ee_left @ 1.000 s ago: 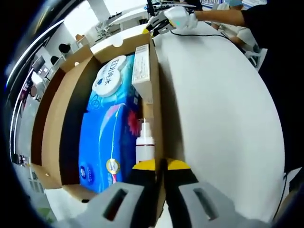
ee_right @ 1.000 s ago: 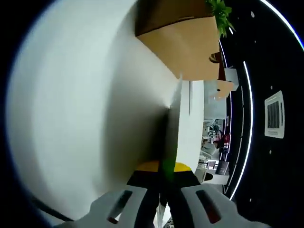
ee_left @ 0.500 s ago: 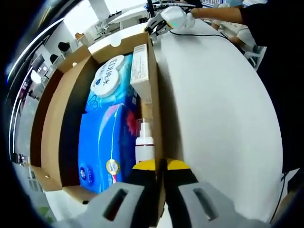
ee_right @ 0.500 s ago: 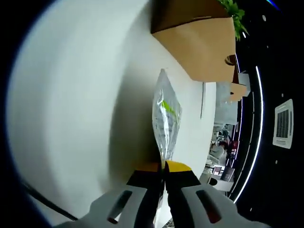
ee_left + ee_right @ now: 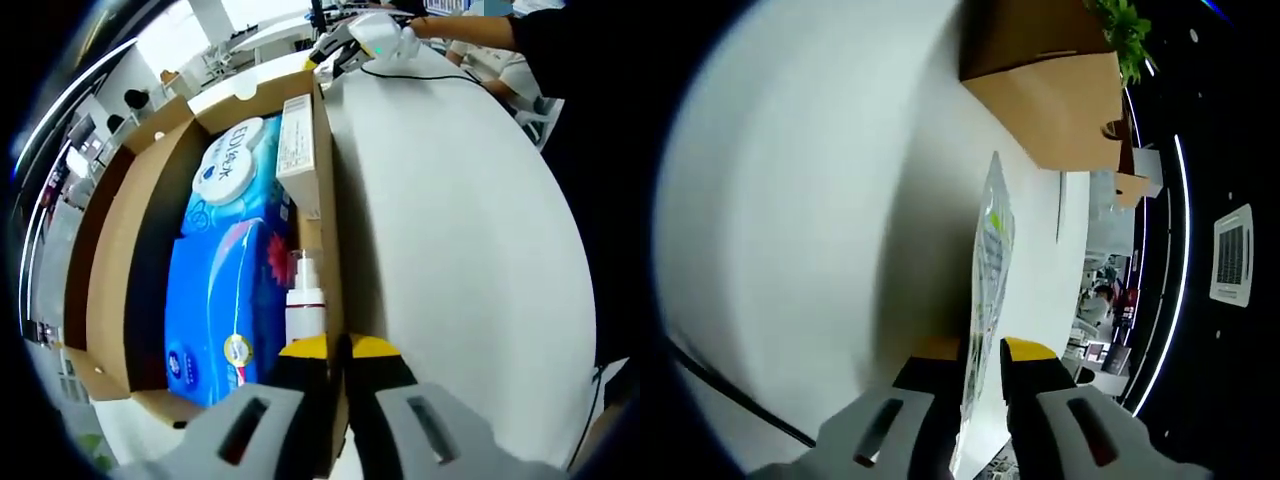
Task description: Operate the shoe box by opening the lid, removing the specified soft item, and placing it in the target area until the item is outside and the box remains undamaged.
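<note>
The open cardboard shoe box [image 5: 115,260] lies on the white table [image 5: 470,230]. Inside it are two blue tissue packs [image 5: 225,300], a white carton [image 5: 298,150] and a white spray bottle [image 5: 305,300]. My left gripper [image 5: 338,350] is shut on the box's right wall at its near end. In the right gripper view a clear plastic bag with green print [image 5: 990,260] stands on edge between the parted jaws of my right gripper [image 5: 982,352], just over the table. The box's outer side [image 5: 1040,90] is beyond it. Far across the table, a white-gloved hand [image 5: 385,35] holds the right gripper [image 5: 335,50].
A thin black cable [image 5: 440,72] runs over the table near the far gripper. A person's dark sleeve [image 5: 570,120] borders the right of the left gripper view. A green plant [image 5: 1120,30] shows past the box. Office furniture stands in the background.
My right gripper's jaws have parted from around the clear bag, which now shows edge-on between them. The left gripper and the box have not moved.
</note>
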Motion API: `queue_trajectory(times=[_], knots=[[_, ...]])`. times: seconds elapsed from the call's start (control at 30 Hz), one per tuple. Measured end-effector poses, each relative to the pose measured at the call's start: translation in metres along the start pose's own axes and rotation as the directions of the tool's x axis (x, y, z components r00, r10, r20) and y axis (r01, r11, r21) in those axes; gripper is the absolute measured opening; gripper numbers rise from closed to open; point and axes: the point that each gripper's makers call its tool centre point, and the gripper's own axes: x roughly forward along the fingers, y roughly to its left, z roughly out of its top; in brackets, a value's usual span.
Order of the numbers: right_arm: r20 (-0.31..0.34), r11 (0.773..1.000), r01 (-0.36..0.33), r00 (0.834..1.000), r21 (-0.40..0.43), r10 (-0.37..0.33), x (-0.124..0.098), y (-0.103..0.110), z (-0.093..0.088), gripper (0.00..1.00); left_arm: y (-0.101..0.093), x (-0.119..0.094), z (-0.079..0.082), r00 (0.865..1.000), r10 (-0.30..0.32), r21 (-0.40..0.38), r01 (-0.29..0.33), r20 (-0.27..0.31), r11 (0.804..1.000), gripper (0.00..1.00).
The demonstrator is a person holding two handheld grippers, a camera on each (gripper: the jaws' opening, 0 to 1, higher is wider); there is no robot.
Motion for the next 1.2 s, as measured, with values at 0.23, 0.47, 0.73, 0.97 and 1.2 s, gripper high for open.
queue_trajectory(times=[0.23,0.47,0.73,0.97,1.2], knots=[[0.018,1.000,0.000,1.000,0.021,0.000,0.004,-0.003,-0.001,0.02,0.000,0.000,0.000,1.000,0.004,-0.001,-0.004,-0.006,1.000,0.03],[0.051,0.998,-0.061,0.997,0.023,0.059,0.014,-0.006,0.010,0.05,-0.003,-0.001,-0.002,1.000,-0.003,-0.004,0.003,-0.015,1.000,0.03],[0.056,0.996,-0.080,0.995,0.036,0.077,0.002,0.003,0.006,0.16,-0.002,-0.001,-0.002,1.000,-0.005,-0.007,0.005,-0.016,1.000,0.03],[0.046,0.998,-0.053,0.998,0.036,0.051,-0.007,0.010,0.003,0.19,-0.003,-0.001,-0.002,1.000,-0.009,-0.002,0.009,-0.015,1.000,0.03],[0.048,0.998,-0.056,0.997,0.019,0.055,-0.015,0.010,0.007,0.22,-0.003,-0.001,-0.003,1.000,-0.005,-0.004,0.005,-0.016,1.000,0.03]])
